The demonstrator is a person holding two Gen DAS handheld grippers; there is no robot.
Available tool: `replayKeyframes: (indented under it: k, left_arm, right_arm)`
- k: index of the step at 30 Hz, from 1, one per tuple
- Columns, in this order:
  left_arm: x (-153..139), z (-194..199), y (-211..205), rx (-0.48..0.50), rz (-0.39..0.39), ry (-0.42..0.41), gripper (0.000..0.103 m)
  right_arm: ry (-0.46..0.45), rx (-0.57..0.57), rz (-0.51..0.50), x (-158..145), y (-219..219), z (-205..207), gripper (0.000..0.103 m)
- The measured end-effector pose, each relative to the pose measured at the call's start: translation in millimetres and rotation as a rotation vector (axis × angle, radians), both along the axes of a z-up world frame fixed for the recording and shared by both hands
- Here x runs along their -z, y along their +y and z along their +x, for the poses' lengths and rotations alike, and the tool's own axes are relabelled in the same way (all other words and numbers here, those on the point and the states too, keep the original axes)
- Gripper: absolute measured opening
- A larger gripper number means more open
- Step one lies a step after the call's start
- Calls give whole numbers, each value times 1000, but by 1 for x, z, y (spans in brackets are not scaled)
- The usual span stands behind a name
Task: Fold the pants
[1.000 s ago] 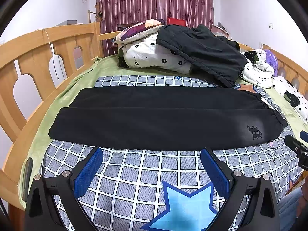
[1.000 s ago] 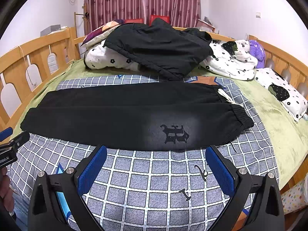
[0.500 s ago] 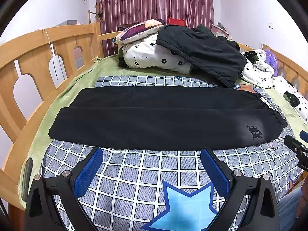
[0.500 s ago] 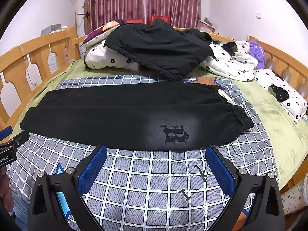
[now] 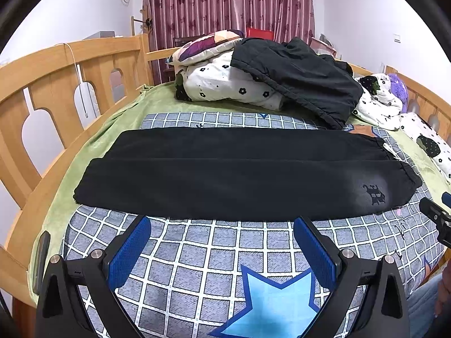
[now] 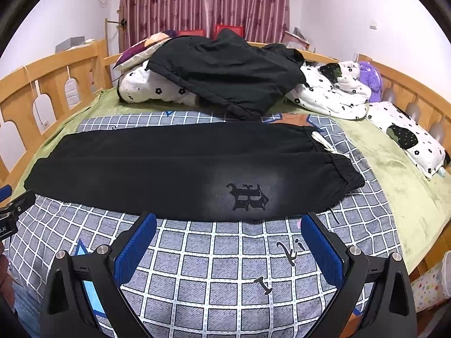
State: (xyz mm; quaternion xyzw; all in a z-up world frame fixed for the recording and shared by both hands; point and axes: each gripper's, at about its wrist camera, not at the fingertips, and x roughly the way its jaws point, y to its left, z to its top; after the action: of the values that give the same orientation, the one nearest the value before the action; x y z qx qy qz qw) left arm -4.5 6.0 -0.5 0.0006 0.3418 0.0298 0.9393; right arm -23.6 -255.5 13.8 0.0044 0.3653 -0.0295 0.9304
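pants (image 5: 242,174): one black pair, flat across bed (image 5: 93,129)
left gripper (image 5: 222,249): two fingers spread, empty
right gripper (image 6: 228,243): two fingers spread, empty
pillows (image 6: 406,138): one

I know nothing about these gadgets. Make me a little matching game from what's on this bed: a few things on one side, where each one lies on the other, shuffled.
Things:
1. black pants
2. dark jacket
3. purple plush toy
4. blue star

Places:
A. far right, by the wooden rail
B. heaped on the floral quilt
C. printed on the cover, between the left gripper's fingers
D. spread flat across the checked cover

Pairs: 1-D, 2-B, 3-A, 4-C
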Motion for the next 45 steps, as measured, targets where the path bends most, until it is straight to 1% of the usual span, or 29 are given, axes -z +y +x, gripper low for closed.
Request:
replayKeyframes:
  k: [3, 6, 8, 11, 14, 17, 18, 19, 20, 21, 22, 24, 26, 29, 31, 32, 35, 36, 37, 38, 39, 40, 41, 42, 43, 44, 45]
  left_arm:
    - [0, -1, 2, -3, -9, -14, 101]
    - [2, 0, 6, -26, -27, -40, 101]
    - [8, 6, 11, -28, -32, -28, 101]
    - [21, 14, 18, -50, -22, 18, 101]
    - [35, 21, 36, -49, -81, 35, 101]
    - [59, 26, 59, -45, -96, 50, 101]
    - [70, 30, 71, -72, -125, 82, 101]
    - [76, 34, 79, -89, -167, 118, 96]
    - [83, 39, 91, -88, -251, 147, 96]
    - [89, 43, 102, -91, -307, 162, 96]
    - [96, 48, 114, -124, -337, 177, 96]
    - [105, 52, 131, -161, -373, 180, 96]
    - [115, 58, 148, -192, -420, 186, 96]
    - [132, 71, 169, -230, -479, 204, 95]
    - [140, 77, 181, -248, -525, 184, 94]
    - [141, 80, 185, -255, -538, 166, 94]
    - [142, 96, 189, -267, -545, 149, 92]
    - [142, 102, 188, -275, -547, 149, 88]
    - [145, 111, 188, -282, -547, 155, 83]
    - [146, 116, 188, -289, -555, 156, 81]
    - [147, 119, 191, -300, -570, 152, 75]
    - [148, 122, 194, -322, -587, 148, 66]
    - [147, 124, 196, -347, -599, 146, 61]
    - [147, 125, 197, -359, -598, 147, 49]
    - [145, 130, 198, -369, -563, 159, 25]
    - [143, 134, 196, -383, -510, 178, 12]
    - [139, 137, 194, -384, -461, 188, 10]
  right_arm:
    - [-22, 7, 9, 1, -1, -2, 101]
    - [-26, -11, 5, 7, 1, -3, 101]
    - [-29, -20, 0, 14, -1, -4, 101]
    - [12, -51, 22, 28, -6, -2, 100]
    - [46, -12, 57, 44, -18, 5, 94]
    - [102, 6, 73, 61, -27, 14, 89]
    - [121, 9, 71, 65, -30, 16, 88]
    - [132, 3, 70, 70, -33, 18, 87]
    - [142, -1, 63, 74, -35, 18, 87]
    - [157, -7, 53, 80, -39, 19, 87]
    - [163, -7, 50, 84, -42, 20, 87]
    - [172, 13, 55, 91, -51, 24, 87]
    - [187, 28, 94, 98, -62, 32, 87]
    - [213, 54, 209, 108, -82, 50, 87]
    - [225, 98, 282, 116, -98, 62, 87]
    - [235, 125, 305, 122, -105, 68, 86]
    - [242, 193, 370, 138, -122, 82, 83]
    - [240, 211, 386, 141, -127, 87, 80]
    - [231, 225, 396, 142, -130, 91, 79]
    - [219, 239, 408, 142, -133, 95, 78]
    - [208, 251, 421, 143, -136, 100, 77]
    - [195, 265, 432, 144, -139, 105, 71]
    - [175, 285, 438, 145, -141, 110, 66]
    - [159, 306, 444, 148, -142, 114, 58]
    - [157, 322, 441, 149, -143, 119, 50]
    - [153, 334, 429, 148, -142, 124, 29]
    - [148, 334, 431, 145, -142, 129, 22]
